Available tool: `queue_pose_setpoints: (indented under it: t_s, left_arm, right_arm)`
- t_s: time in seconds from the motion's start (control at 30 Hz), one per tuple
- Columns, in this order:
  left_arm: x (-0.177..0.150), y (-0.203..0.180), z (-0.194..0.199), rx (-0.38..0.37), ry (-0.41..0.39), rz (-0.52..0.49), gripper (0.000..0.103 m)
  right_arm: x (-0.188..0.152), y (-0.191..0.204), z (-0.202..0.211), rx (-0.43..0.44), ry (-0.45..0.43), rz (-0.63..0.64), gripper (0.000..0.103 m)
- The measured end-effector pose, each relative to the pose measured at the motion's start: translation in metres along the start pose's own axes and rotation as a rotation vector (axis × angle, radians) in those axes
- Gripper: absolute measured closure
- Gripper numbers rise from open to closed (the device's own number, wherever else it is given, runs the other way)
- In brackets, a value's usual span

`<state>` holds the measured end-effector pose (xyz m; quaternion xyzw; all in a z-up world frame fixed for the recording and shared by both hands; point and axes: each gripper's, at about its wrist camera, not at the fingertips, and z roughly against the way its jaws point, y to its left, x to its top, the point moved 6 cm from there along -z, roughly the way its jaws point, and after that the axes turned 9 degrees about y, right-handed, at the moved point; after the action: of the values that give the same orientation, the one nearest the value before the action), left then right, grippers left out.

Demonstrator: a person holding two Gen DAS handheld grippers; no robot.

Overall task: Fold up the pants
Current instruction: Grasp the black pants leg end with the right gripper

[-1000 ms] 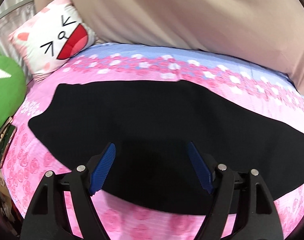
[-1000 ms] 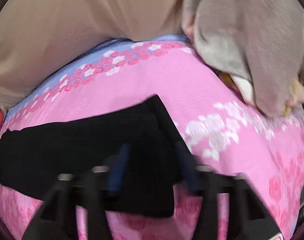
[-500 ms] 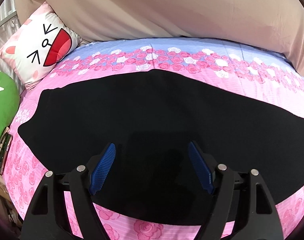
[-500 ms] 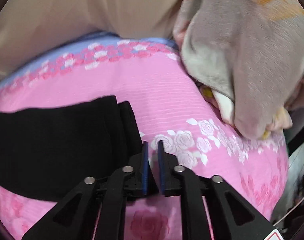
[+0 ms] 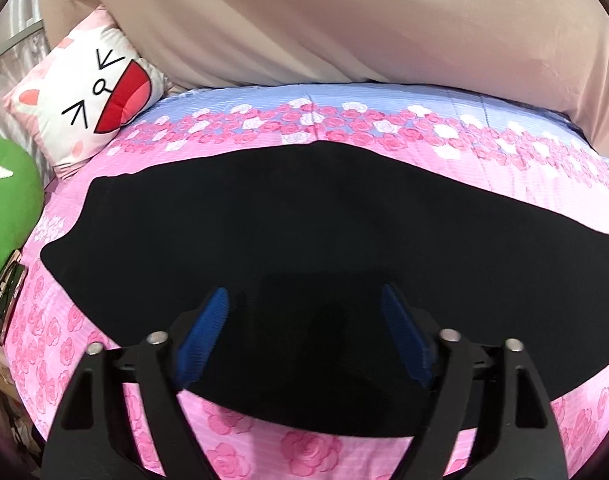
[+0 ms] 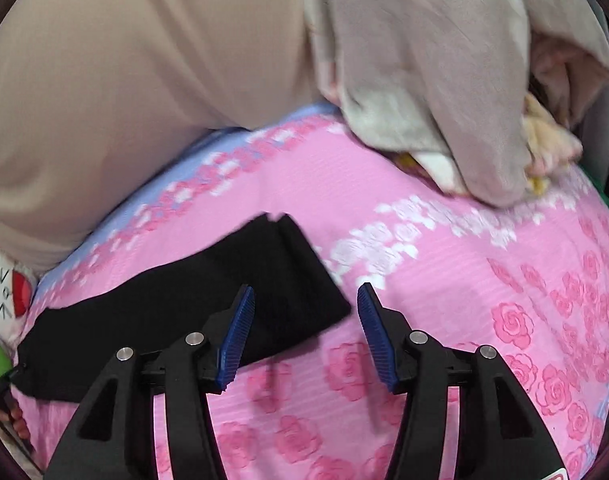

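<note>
The pants [image 5: 304, 240] look soft and limp, so I would pinch the hem corner at centre frame. My left gripper [image 5: 304, 320] and right gripper [image 6: 304, 320] are both opening, empty.

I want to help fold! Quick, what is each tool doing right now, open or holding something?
Left tool: jaws opening, holding nothing, above the black pants.
Right tool: jaws opening, holding nothing, at the pants' end.
</note>
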<state>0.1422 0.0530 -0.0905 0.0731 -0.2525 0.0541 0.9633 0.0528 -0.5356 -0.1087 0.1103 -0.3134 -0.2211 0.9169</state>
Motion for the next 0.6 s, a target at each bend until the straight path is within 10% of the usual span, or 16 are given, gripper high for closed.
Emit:
queue_pose_setpoints:
  t_s: [0.13, 0.17, 0.23, 0.43, 0.6]
  left_arm:
    - [0.001, 0.001, 0.001, -0.026, -0.002, 0.024, 0.022]
    - [0.000, 0.000, 0.003, -0.025, -0.005, 0.025, 0.022]
    - [0.000, -0.002, 0.005, -0.027, -0.009, 0.019, 0.022]
    - [0.004, -0.008, 0.011, -0.007, -0.025, -0.005, 0.022]
    - [-0.002, -0.013, -0.002, 0.006, 0.013, -0.011, 0.022]
  right_arm:
    - [0.001, 0.015, -0.041, -0.084, 0.114, 0.130, 0.054]
    - [-0.002, 0.013, -0.049, -0.090, 0.136, 0.133, 0.082]
    - [0.000, 0.015, -0.062, -0.068, 0.153, 0.126, 0.092]
    - [0.037, 0.021, -0.009, -0.172, -0.032, 0.213, 0.097]
    - [0.017, -0.012, -0.042, -0.184, 0.080, 0.162, 0.089]
